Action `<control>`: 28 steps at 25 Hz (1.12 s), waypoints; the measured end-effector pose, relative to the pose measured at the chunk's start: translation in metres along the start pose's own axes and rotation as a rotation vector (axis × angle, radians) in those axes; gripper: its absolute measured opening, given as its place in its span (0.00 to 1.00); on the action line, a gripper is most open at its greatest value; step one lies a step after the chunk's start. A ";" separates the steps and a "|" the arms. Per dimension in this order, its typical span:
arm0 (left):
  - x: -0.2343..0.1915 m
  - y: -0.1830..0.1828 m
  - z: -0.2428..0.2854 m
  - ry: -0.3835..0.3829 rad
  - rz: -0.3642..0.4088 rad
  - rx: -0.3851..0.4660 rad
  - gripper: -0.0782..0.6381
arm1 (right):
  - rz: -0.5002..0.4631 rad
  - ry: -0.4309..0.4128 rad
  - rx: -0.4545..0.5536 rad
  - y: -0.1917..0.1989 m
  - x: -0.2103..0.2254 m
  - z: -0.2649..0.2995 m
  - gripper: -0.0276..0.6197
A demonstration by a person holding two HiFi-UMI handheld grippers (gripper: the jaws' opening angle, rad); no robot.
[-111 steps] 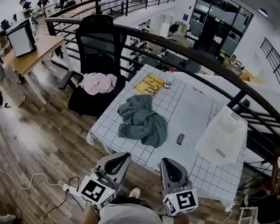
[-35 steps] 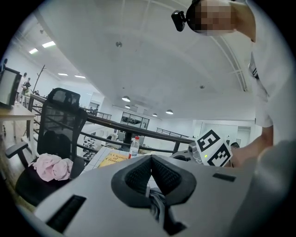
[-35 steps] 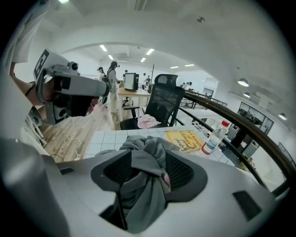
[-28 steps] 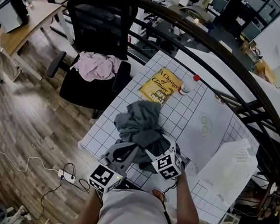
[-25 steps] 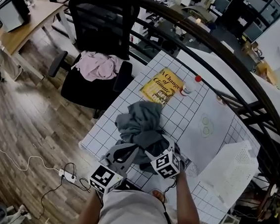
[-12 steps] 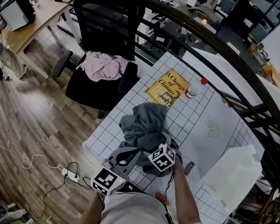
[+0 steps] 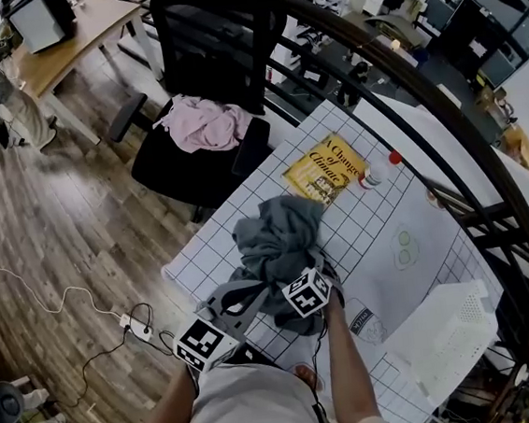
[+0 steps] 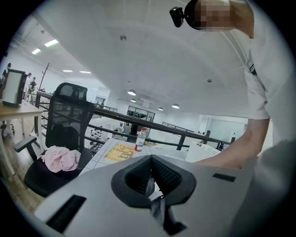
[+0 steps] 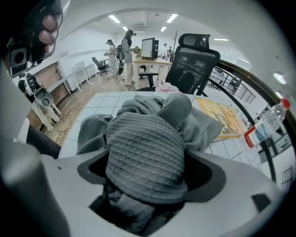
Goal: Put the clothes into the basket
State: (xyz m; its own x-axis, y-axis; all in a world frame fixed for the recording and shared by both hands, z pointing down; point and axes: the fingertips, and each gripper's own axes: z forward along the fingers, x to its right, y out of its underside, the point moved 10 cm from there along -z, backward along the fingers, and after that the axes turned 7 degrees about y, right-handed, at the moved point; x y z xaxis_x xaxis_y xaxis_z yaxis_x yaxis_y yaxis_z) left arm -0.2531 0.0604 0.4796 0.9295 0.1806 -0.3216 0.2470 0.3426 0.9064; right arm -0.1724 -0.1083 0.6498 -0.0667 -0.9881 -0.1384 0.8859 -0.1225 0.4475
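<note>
looking down from the head view, the grey garment [image 7: 281,237] lay bunched just on the person's side of the yellow book [image 7: 324,169]. the right gripper [image 7: 302,282] was dug into its near edge, the left gripper [image 7: 239,302] just beside. the white basket [image 7: 447,337] sat well right of the book, nearer the right gripper. the left gripper view showed its jaws pressed together. the right gripper view showed wide jaws closing round a garment fold, the book beyond.
</note>
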 end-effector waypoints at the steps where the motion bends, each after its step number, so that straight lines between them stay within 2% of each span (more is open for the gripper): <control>1: 0.001 -0.001 0.000 0.003 0.000 0.002 0.12 | 0.006 0.000 -0.003 0.000 0.000 0.000 0.77; 4: 0.001 0.000 0.000 0.004 0.004 0.001 0.12 | 0.016 -0.002 -0.019 -0.001 -0.001 0.000 0.70; 9: 0.003 -0.002 0.001 0.016 0.013 0.005 0.12 | 0.020 0.006 -0.020 0.000 -0.003 -0.002 0.64; 16: 0.005 -0.005 -0.001 0.020 0.026 0.008 0.12 | 0.052 0.031 0.037 -0.002 -0.004 -0.021 0.64; 28: 0.015 -0.017 0.008 0.097 0.065 0.021 0.12 | 0.211 0.100 0.187 0.010 -0.006 -0.085 0.64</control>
State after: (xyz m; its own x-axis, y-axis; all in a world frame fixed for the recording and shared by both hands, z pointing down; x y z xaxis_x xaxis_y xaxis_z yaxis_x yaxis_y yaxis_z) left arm -0.2411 0.0501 0.4612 0.9133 0.2903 -0.2856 0.1935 0.3078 0.9316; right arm -0.1242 -0.0954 0.5797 0.1638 -0.9806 -0.1075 0.7750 0.0605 0.6291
